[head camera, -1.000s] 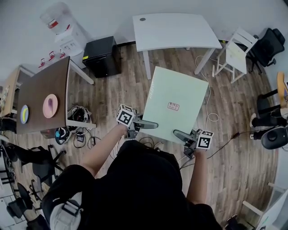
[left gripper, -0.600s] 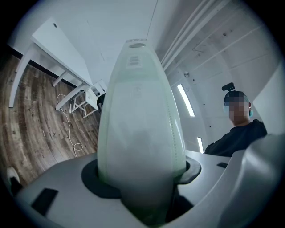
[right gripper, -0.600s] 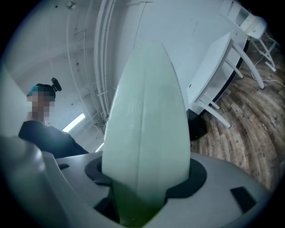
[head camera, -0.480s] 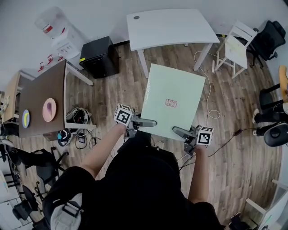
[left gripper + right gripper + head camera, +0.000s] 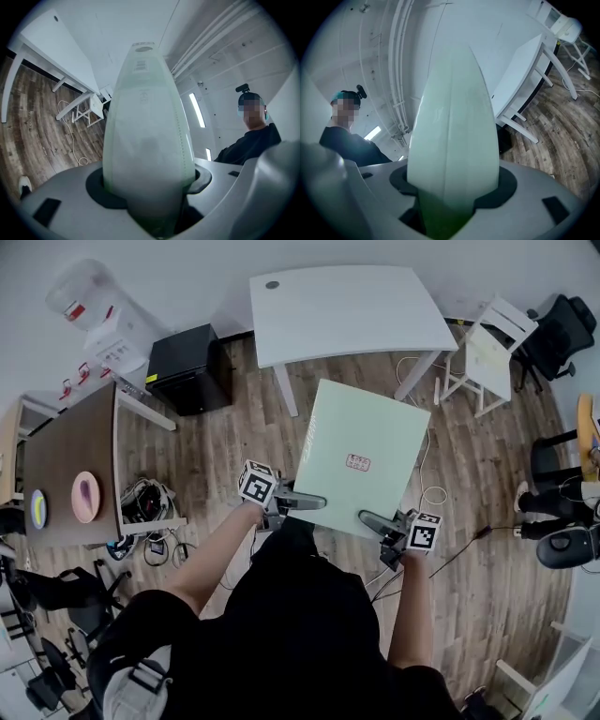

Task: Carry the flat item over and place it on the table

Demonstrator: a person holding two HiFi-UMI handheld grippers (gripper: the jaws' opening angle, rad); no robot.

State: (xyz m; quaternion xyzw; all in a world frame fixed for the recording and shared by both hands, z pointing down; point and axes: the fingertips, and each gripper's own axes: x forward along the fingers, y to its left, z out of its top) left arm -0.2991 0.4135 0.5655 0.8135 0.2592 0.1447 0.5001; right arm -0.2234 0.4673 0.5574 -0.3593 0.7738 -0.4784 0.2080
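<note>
A pale green flat board (image 5: 361,456) with a small red label is held level in front of the person, above the wood floor. My left gripper (image 5: 309,502) is shut on its near left edge, and my right gripper (image 5: 370,518) is shut on its near right edge. In the left gripper view the board (image 5: 145,140) rises edge-on from between the jaws; the right gripper view shows the board (image 5: 452,150) the same way. The white table (image 5: 347,307) stands just beyond the board's far edge.
A black cabinet (image 5: 187,367) stands left of the white table. A brown table (image 5: 70,465) with plates is at the left, cables beneath it. A white chair (image 5: 483,357) and a cord on the floor are at the right, black office chairs beyond.
The person has walked forward with the board. The white table now looks larger and nearer, and the brown table has slid toward the left edge. Both grips are unchanged.
</note>
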